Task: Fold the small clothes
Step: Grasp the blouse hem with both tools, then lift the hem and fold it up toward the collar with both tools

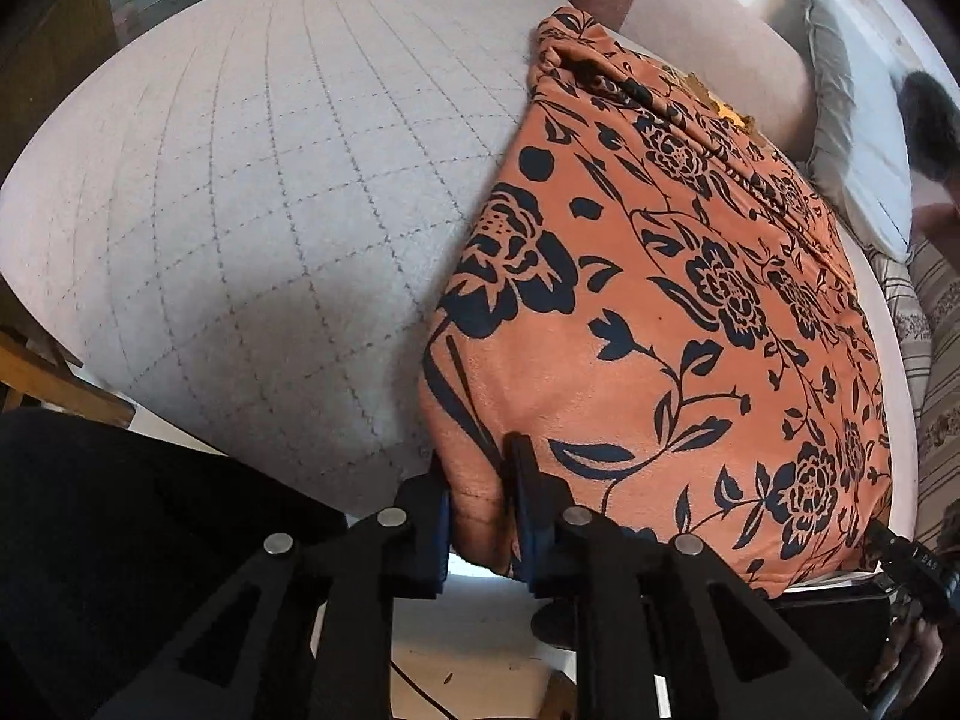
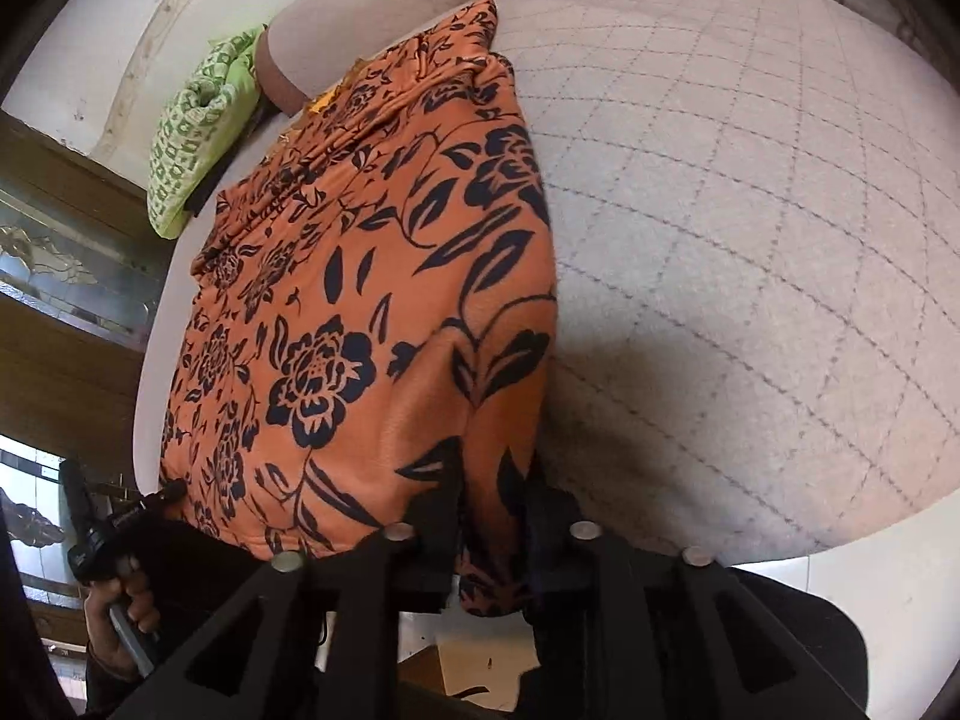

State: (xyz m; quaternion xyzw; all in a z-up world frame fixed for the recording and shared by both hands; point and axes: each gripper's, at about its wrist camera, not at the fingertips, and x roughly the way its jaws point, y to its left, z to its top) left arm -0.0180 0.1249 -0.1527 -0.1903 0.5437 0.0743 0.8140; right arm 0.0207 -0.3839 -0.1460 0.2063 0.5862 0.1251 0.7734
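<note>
The orange floral garment (image 1: 690, 300) lay spread flat on the grey quilted bed (image 1: 270, 210), its near hem hanging at the bed's front edge and its far end reaching toward the brown headboard (image 1: 708, 18). The step in hand looked like the opening grasp of a fold: both near corners were being taken at once.

The left claw (image 1: 483, 516) had its blue-padded fingers (image 1: 441, 534) drawn in on a bunched bit of the hem at the garment's near left corner, the cloth plainly pinched between them. In the right wrist view the right claw (image 2: 492, 540) was closed on the other near corner, a tuck of orange fabric hanging between its dark fingers; shadow made it hard to see how deep that bite went, so the hold there may have been shallower than it looked.

A green patterned cloth (image 2: 192, 144) sat well apart near the far edge, clear of the work.

The next move, by my reading, called for lifting both corners together and carrying them evenly toward the far end, keeping the hem taut between the claws so the fold landed square.
</note>
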